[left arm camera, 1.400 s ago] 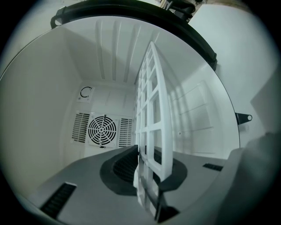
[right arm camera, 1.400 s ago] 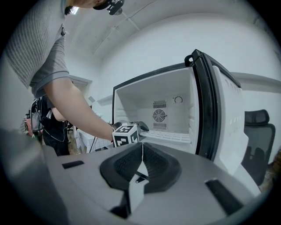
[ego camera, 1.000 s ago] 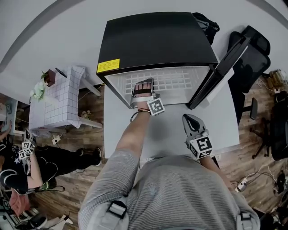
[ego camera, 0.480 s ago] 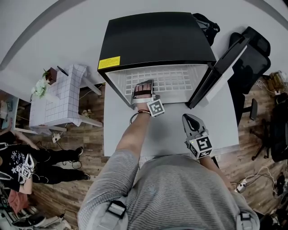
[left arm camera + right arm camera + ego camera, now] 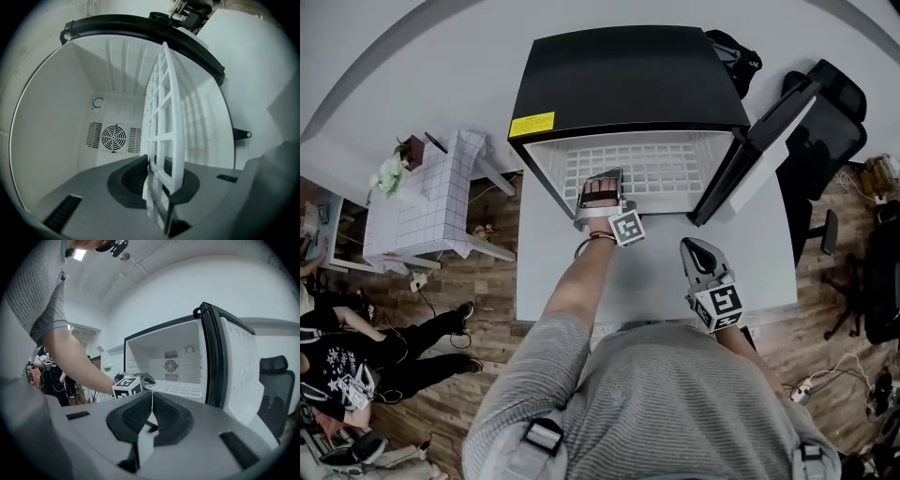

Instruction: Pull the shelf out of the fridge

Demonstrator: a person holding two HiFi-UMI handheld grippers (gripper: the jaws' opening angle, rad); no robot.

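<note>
A small black fridge (image 5: 628,80) stands open on a grey table, its door (image 5: 759,150) swung to the right. Inside lies a white wire shelf (image 5: 652,169). My left gripper (image 5: 598,192) reaches into the fridge mouth and is shut on the shelf's front edge. In the left gripper view the shelf (image 5: 161,131) runs edge-on between the jaws of the left gripper (image 5: 157,187), with the rear fan vent (image 5: 113,137) behind. My right gripper (image 5: 698,255) hangs over the table before the fridge, its jaws closed on nothing. The right gripper view shows the right gripper (image 5: 151,406) and the shelf (image 5: 178,387) beyond.
The grey table (image 5: 656,281) holds the fridge. A black office chair (image 5: 839,122) stands right of the open door. A white gridded stand (image 5: 427,206) with a plant sits at the left. A person (image 5: 356,361) sits on the wooden floor at lower left.
The view has shifted slightly; my left gripper stays closed on the shelf's front edge. The person on the floor at the left has moved. The right gripper has not moved.
</note>
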